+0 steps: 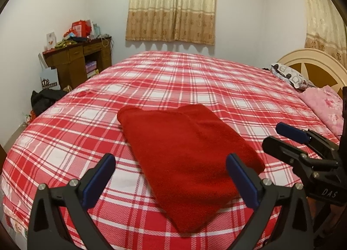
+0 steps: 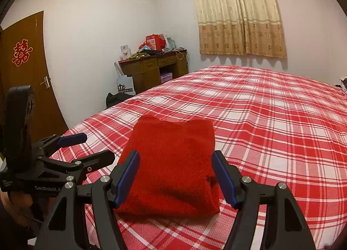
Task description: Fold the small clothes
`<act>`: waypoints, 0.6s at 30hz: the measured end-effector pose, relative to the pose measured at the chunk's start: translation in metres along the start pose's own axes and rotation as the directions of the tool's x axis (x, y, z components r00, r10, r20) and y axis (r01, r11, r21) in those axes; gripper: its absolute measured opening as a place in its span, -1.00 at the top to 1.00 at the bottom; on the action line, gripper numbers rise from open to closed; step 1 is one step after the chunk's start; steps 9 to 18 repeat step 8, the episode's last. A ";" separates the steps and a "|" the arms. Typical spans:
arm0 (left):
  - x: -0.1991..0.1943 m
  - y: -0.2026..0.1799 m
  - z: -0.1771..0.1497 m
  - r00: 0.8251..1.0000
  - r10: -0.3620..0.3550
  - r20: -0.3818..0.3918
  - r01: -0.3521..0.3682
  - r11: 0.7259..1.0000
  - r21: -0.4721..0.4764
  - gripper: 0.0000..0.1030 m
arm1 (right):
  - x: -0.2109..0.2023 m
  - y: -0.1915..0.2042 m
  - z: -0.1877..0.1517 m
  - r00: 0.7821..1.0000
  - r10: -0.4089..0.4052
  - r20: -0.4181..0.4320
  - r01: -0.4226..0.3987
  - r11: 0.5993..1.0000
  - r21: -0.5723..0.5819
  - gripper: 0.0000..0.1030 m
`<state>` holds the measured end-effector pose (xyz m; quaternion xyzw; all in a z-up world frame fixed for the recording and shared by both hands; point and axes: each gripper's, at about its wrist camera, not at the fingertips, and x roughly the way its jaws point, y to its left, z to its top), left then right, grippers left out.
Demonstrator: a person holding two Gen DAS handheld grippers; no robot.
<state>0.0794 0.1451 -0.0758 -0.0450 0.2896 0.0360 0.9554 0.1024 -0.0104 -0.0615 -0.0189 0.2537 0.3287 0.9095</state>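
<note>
Both hand-held grippers, left (image 1: 170, 179) and right (image 2: 175, 177), hover open over the red cloth (image 2: 171, 163); likely soft, light: pinch a near corner.

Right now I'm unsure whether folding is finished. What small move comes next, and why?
Probably pull both grippers back: the red garment already lies as a compact folded bundle on the plaid bed, and the left gripper and right gripper are open, holding nothing.

- Folded red fleece garment (image 2: 171, 163) lies on the red-and-white plaid bed cover (image 2: 271, 120).
- Right gripper (image 2: 174, 177) gapes wide over the garment.
- Left gripper (image 2: 91, 148) hangs left of the garment, parted.
</note>
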 end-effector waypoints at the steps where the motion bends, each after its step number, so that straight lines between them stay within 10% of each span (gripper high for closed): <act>1: 0.000 -0.001 0.000 1.000 0.004 0.003 -0.004 1.000 0.007 -1.00 | 0.000 0.000 0.000 1.000 0.000 -0.001 0.000 1.000 0.001 -0.35; 18: -0.001 -0.004 0.000 1.000 -0.010 0.017 0.009 1.000 0.017 -1.00 | 0.000 0.001 -0.004 1.000 0.000 -0.011 0.000 1.000 0.000 -0.35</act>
